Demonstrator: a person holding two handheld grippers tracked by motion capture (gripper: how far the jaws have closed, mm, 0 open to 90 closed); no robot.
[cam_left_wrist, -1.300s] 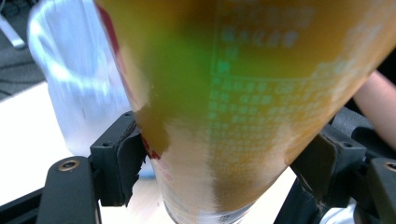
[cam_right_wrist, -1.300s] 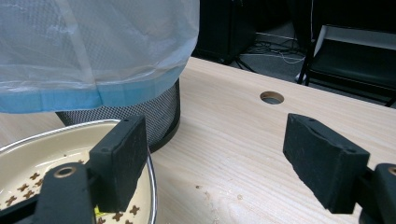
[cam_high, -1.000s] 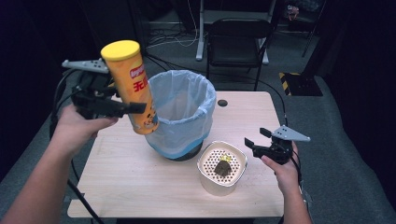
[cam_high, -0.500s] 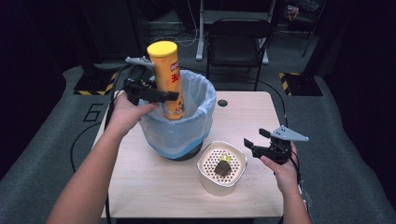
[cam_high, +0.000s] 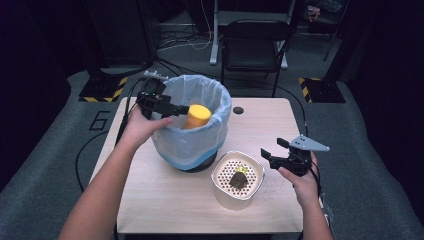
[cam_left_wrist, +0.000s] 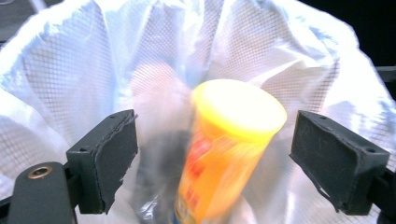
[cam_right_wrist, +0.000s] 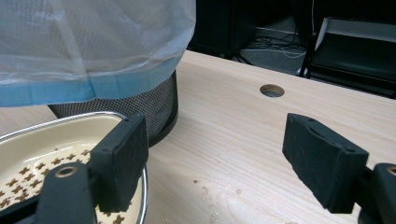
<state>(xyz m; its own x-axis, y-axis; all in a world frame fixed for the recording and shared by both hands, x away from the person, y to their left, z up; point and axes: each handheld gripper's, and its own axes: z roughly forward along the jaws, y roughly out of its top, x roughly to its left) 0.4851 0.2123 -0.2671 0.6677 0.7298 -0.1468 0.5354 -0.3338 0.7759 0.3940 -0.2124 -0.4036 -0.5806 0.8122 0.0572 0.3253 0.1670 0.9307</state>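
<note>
1. The bench (cam_high: 170, 200) is a light wood top, and a small round hole (cam_high: 238, 110) sits near its far edge.
2. Biggest thing on it is the bin (cam_high: 192, 145), black mesh with a white liner folded over the rim, standing toward the far left of the bench.
3. The chip can (cam_high: 198, 116) is down inside the bin, yellow lid up, leaning a bit toward the near wall. In the left gripper view the can (cam_left_wrist: 224, 154) is blurred and sits between the jaws without touching either pad.
4. Just beside the bin's near right side sits a cream container (cam_high: 238, 180) with a perforated insert, and a small dark lump with a yellow bit (cam_high: 238, 178) lies on it.
5. Left tool (cam_high: 176, 108) hangs over the bin's left rim; its jaws have just been opening and stand apart, clear of the can.
6. Right tool (cam_high: 267, 154) hovers low just right of the cream container, jaws spread wide with nothing between them, pointing toward the bin (cam_right_wrist: 116, 98).
</note>
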